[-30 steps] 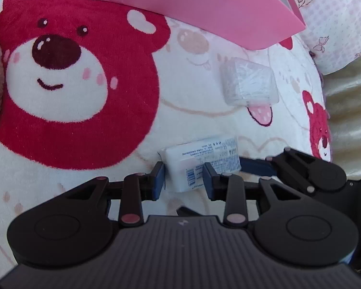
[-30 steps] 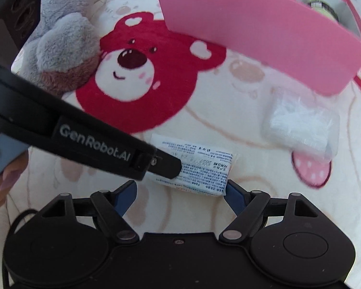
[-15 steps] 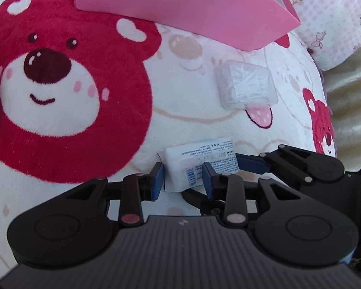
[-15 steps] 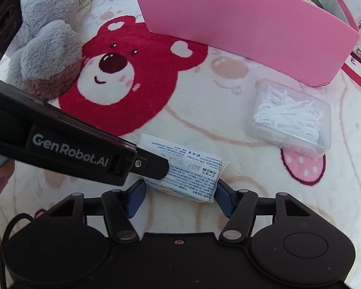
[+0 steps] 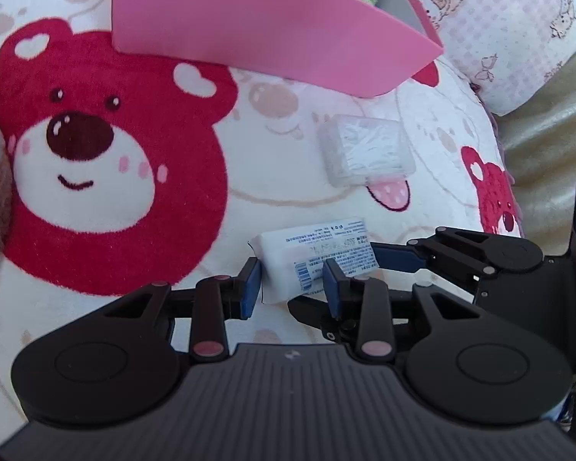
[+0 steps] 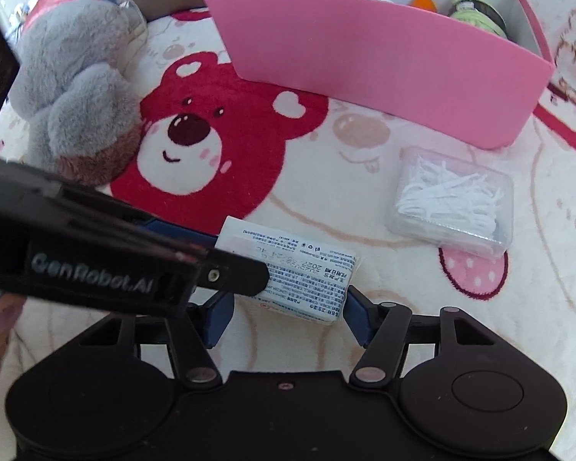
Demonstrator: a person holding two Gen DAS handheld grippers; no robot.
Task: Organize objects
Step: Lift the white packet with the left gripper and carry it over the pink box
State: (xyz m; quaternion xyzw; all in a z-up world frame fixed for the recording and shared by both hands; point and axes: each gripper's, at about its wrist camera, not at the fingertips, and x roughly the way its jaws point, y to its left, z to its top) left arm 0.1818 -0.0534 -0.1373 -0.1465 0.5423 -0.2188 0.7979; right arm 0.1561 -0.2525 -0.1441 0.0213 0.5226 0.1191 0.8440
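Left tool (image 5: pixel 292 282): my left-wrist view shows it clenched on the tissue pack (image 5: pixel 315 257), now lifted slightly off the bear blanket (image 5: pixel 107 153) (the pink box (image 5: pixel 272 34) looks closer).
Right tool (image 6: pixel 284 317): its jaws have just been closing, flanking the pack's (image 6: pixel 299 276) other end; pad contact I cannot tell.
Pose: both pitched steeply downward.

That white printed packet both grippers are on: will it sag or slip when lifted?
The white packet looks like a soft film-wrapped pack, so it will probably give a little under the left gripper. It seems light for its size. The glossy wrap may slide; the right gripper also flanks it.
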